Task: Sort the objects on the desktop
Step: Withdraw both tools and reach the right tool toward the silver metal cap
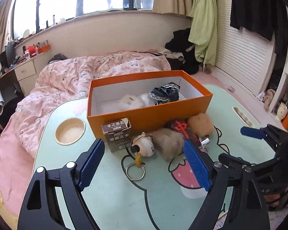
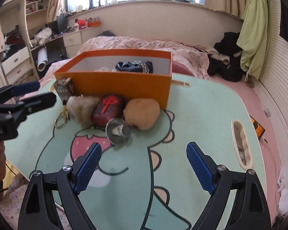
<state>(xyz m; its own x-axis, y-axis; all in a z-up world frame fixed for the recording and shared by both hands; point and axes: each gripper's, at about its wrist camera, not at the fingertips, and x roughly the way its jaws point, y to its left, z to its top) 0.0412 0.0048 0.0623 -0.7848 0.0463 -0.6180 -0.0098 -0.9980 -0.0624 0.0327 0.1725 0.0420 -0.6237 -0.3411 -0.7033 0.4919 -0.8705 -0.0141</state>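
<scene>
An open orange box stands on a mint cartoon lap table; inside lie a dark lace cloth and a white plush. In front lie a brown carton, a small plush keychain with a ring, a beige furry plush, a dark red pouch, a round tan plush and a silver round object. My left gripper is open just short of the keychain. My right gripper is open, short of the silver object.
The table sits on a bed with a pink quilt. A round cup hole is at the table's left, a slot at its right. The right gripper shows at the right of the left wrist view.
</scene>
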